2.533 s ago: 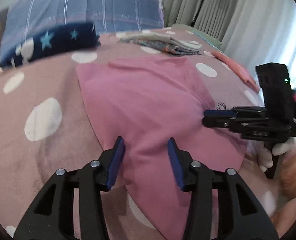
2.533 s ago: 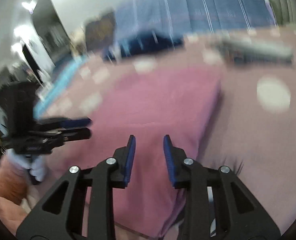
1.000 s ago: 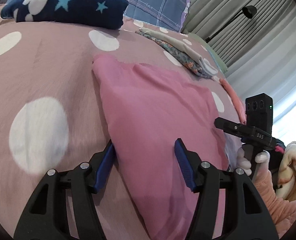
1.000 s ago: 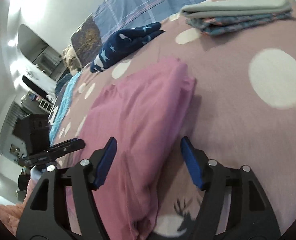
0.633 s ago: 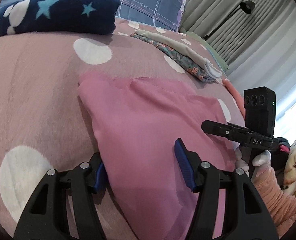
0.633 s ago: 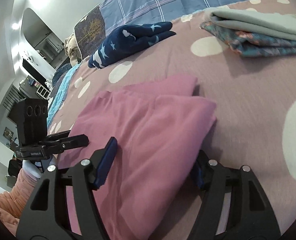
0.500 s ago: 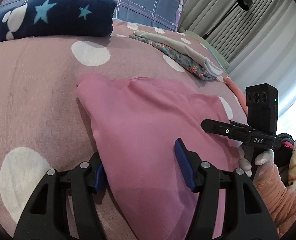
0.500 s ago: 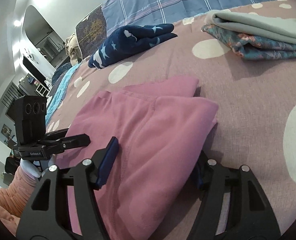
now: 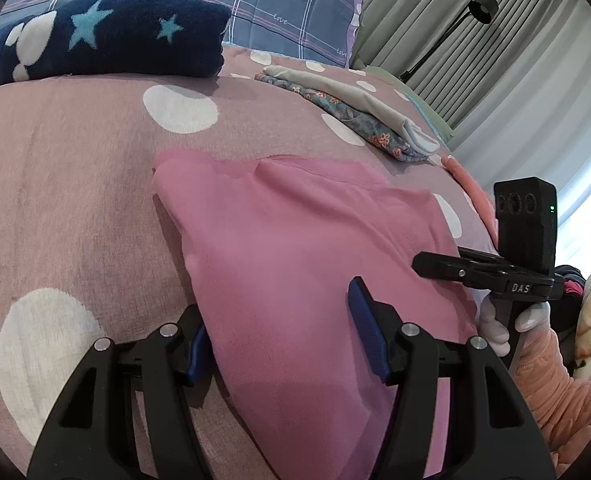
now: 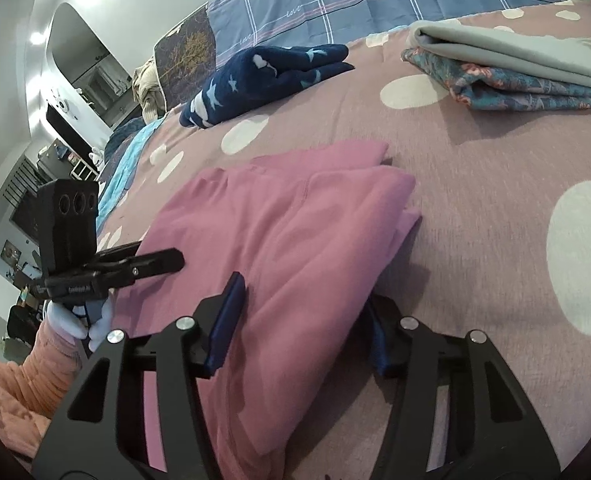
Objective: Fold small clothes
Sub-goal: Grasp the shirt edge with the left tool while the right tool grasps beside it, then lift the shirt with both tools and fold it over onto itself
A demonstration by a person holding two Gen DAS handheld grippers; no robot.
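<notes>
The pink garment (image 9: 307, 248) lies half-folded on the dotted bed cover (image 9: 75, 200), stretching toward 12 o'clock from both claws. The left claw (image 9: 283, 336) straddles its left edge, jaws apart, not pinching. The right claw (image 10: 299, 320) straddles the opposite edge; its jaws have just been closing, cloth between them, not yet clamped. Light, limp, stacked layers will likely slip; I would pinch deep at each near corner.
</notes>
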